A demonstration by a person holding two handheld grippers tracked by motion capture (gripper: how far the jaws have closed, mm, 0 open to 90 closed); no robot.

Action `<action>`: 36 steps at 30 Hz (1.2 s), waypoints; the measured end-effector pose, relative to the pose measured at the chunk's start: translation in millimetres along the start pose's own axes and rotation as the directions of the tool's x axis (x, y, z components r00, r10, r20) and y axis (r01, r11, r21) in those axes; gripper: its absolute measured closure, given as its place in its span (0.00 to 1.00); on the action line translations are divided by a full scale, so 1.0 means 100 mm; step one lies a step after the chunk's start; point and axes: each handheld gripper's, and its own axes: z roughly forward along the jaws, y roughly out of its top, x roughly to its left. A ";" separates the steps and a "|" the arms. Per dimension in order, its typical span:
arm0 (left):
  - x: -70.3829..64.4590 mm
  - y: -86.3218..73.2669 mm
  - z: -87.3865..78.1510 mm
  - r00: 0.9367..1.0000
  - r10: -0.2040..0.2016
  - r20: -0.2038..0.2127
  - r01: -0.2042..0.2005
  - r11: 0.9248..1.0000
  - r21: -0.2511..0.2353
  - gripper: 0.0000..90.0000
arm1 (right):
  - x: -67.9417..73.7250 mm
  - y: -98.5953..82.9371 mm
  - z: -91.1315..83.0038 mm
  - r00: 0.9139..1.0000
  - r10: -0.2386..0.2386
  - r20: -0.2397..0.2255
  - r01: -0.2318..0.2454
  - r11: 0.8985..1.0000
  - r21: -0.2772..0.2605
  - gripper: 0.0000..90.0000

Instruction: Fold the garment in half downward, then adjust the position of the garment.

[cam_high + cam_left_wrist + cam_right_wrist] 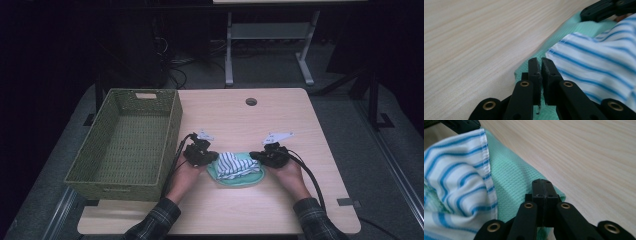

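Pale wood table (280, 120) carried a green woven basket (172, 125) at nine o'clock, its inside bare. At six o'clock a striped cloth (233, 164) lay on a mint cloth (250, 178). Left gripper (212, 156) and right gripper (255, 155) each pinched the mint cloth's edge, jaws closed; the nipped hems sat hidden.

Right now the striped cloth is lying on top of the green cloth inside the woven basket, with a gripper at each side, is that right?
Not quite. The striped cloth does lie on the green cloth, with the left gripper and right gripper at its sides, but the pile sits on the table, beside the woven basket, not in it. The high view shows this.
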 end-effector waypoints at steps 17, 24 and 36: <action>-0.48 -0.02 -0.20 0.983 0.074 0.169 -0.065 0.996 -0.059 0.99 | -0.02 0.29 -0.02 0.999 -0.027 -0.043 0.025 0.999 -0.033 1.00; -0.65 -0.08 -0.11 0.973 0.105 0.206 -0.099 0.994 -0.039 0.99 | -0.02 0.39 0.09 0.997 -0.040 -0.070 0.039 0.999 -0.015 1.00; -0.76 -0.15 0.15 0.965 0.127 0.231 -0.136 0.990 0.022 0.99 | -0.07 0.33 0.32 0.994 -0.031 -0.104 0.034 0.999 0.034 1.00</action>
